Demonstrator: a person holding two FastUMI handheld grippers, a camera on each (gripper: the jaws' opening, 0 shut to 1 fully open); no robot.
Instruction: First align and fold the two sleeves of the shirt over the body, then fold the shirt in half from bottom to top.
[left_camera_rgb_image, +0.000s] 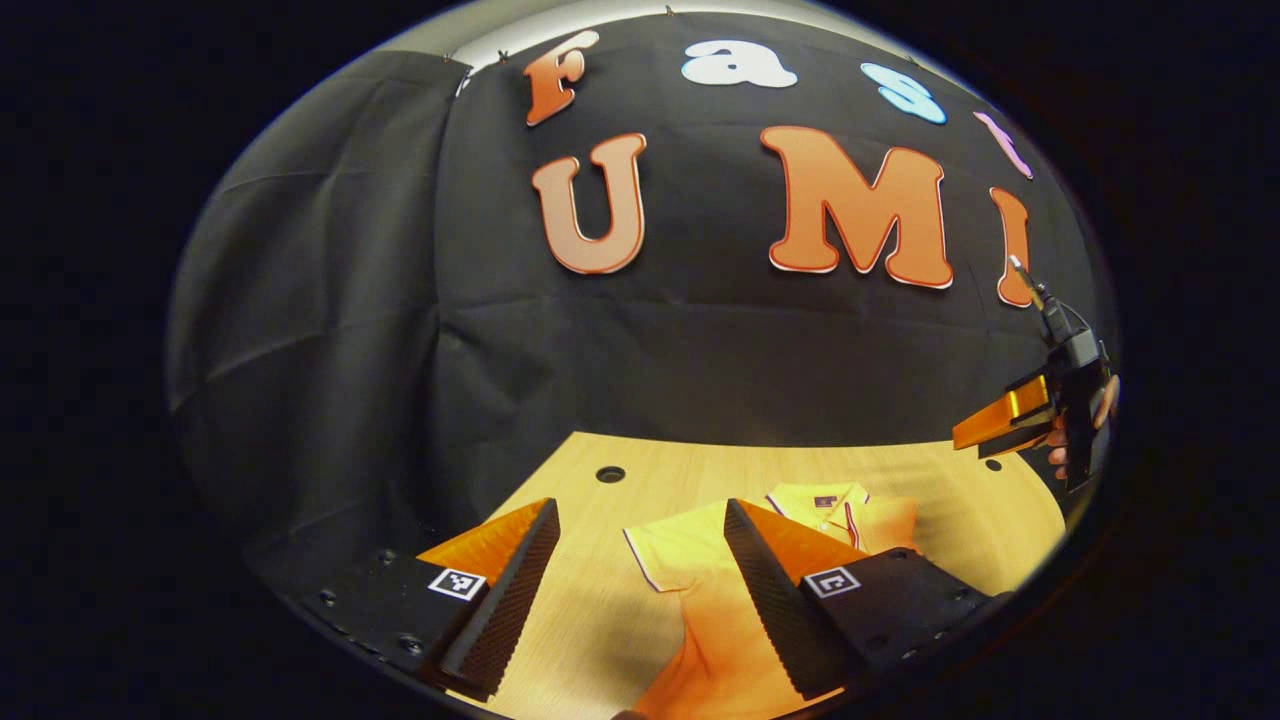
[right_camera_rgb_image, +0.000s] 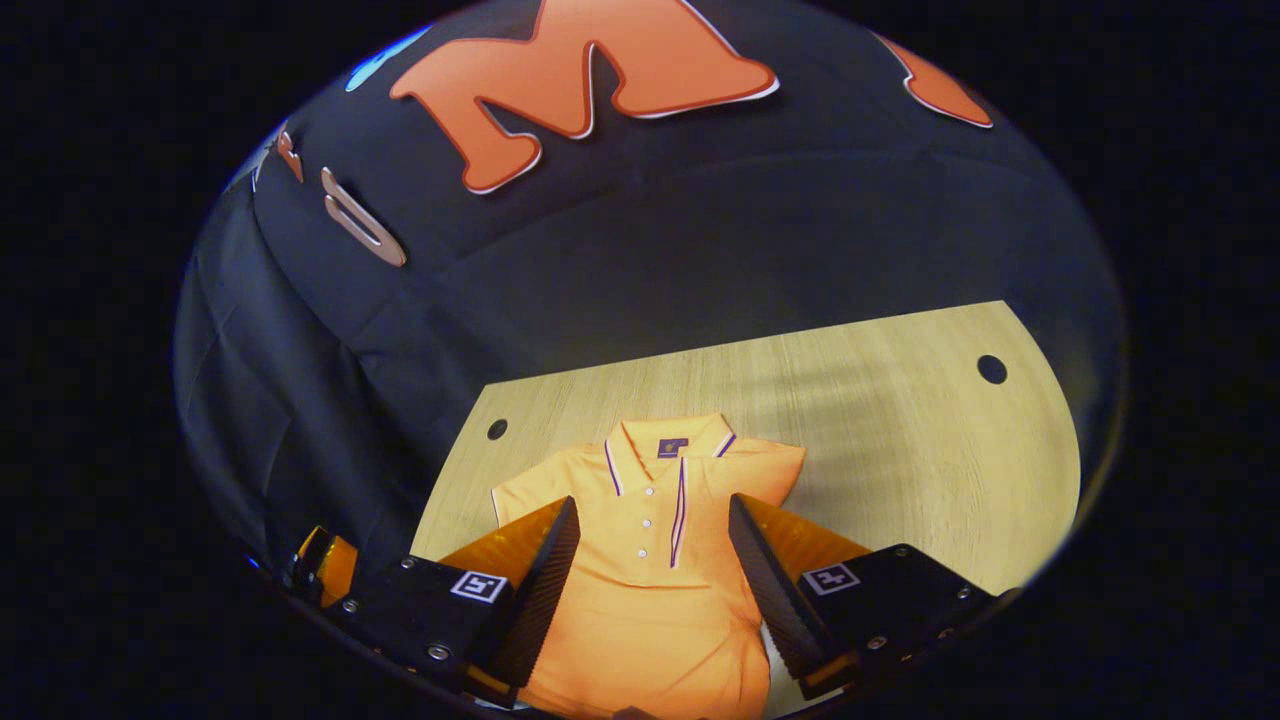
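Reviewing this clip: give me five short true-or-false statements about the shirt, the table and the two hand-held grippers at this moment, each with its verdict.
1. The shirt lies spread flat on the wooden table. True.
2. Both sleeves are already folded over the body. False: both still stick out sideways.
3. The right hand-held gripper is clamped on the collar. False: its jaws are open, apart over the shirt's body.
4. The left hand-held gripper is open. True.
5. The shirt is blue. False: it is orange with dark trim at the collar.
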